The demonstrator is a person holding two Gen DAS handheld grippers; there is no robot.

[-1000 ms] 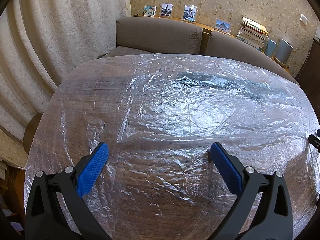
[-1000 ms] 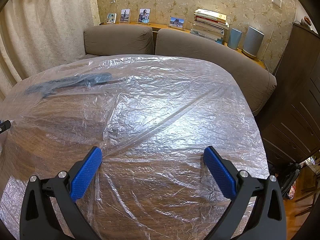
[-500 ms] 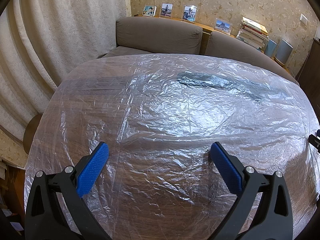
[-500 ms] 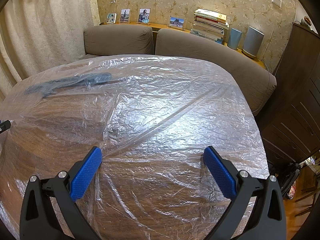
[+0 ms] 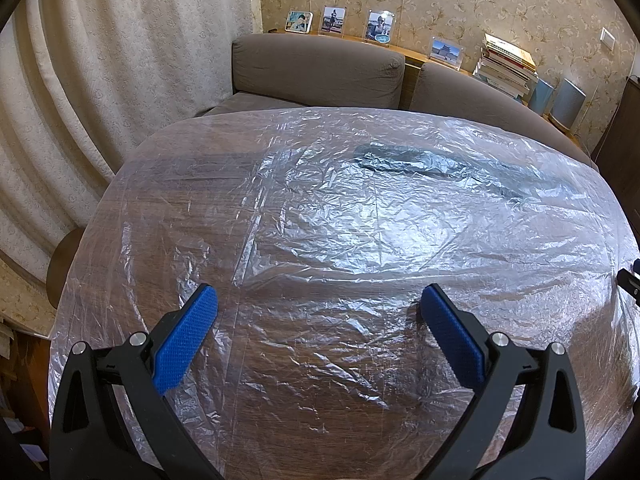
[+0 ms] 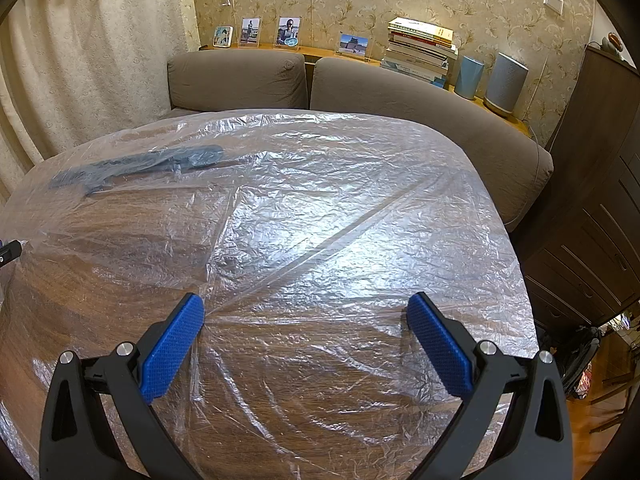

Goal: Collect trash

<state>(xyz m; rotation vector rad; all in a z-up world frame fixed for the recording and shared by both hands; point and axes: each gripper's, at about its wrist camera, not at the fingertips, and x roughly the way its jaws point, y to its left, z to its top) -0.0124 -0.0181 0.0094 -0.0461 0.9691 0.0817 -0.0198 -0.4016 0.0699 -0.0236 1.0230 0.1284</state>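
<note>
Both claws hang wide open over the bench (image 5: 100, 240), holding nothing: the left claw (image 5: 320, 300) and the right claw (image 6: 306, 308). A crinkled clear plastic sheet (image 6: 320, 220) covers the wooden top. A dark crumpled bag (image 6: 140, 166) lies on it at the far side, near the sofa (image 6: 240, 80).

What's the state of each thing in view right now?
left claw: open, empty, above the sheet
right claw: open, empty, above the sheet
clear plastic sheet: spread flat over the table, wrinkled
dark grey bag: lying flattened, far side of the table; over or under the sheet unclear
stack of books: piled flat on the ledge
</note>
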